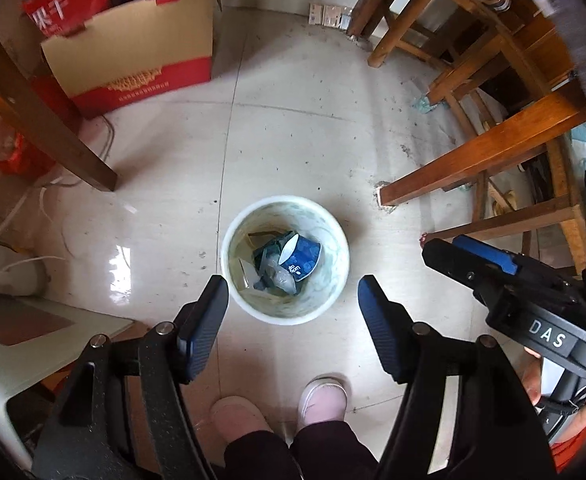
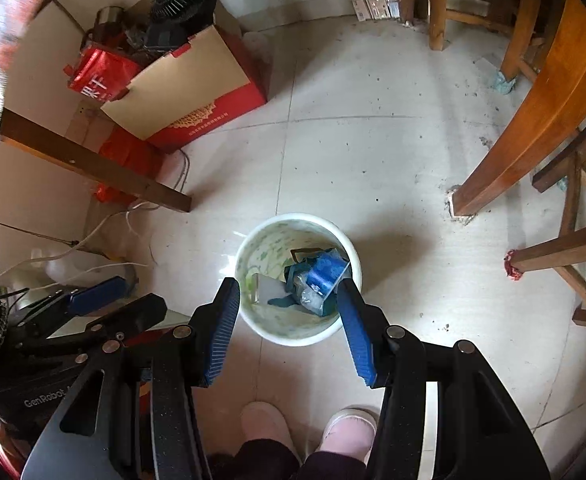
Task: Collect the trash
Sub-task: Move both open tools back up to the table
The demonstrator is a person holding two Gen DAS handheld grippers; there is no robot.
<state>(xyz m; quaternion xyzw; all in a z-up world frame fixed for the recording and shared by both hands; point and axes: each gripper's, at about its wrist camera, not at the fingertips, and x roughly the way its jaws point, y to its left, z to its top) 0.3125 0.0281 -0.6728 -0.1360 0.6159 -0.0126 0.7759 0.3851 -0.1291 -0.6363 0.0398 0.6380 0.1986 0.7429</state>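
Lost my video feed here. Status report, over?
Left gripper and right gripper both open, empty, above the bin. Blue packet and wrappers lie inside. Nothing blocking the bin mouth.

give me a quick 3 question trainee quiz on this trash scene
1. True or false: the left gripper holds a piece of trash.
2. Where is the blue wrapper? A) on the floor B) inside the bin C) in the cardboard box
3. Fill in: both grippers point down over the ____.

Key:
1. False. Its jaws are open with nothing between them; the right gripper is empty too.
2. B
3. bin
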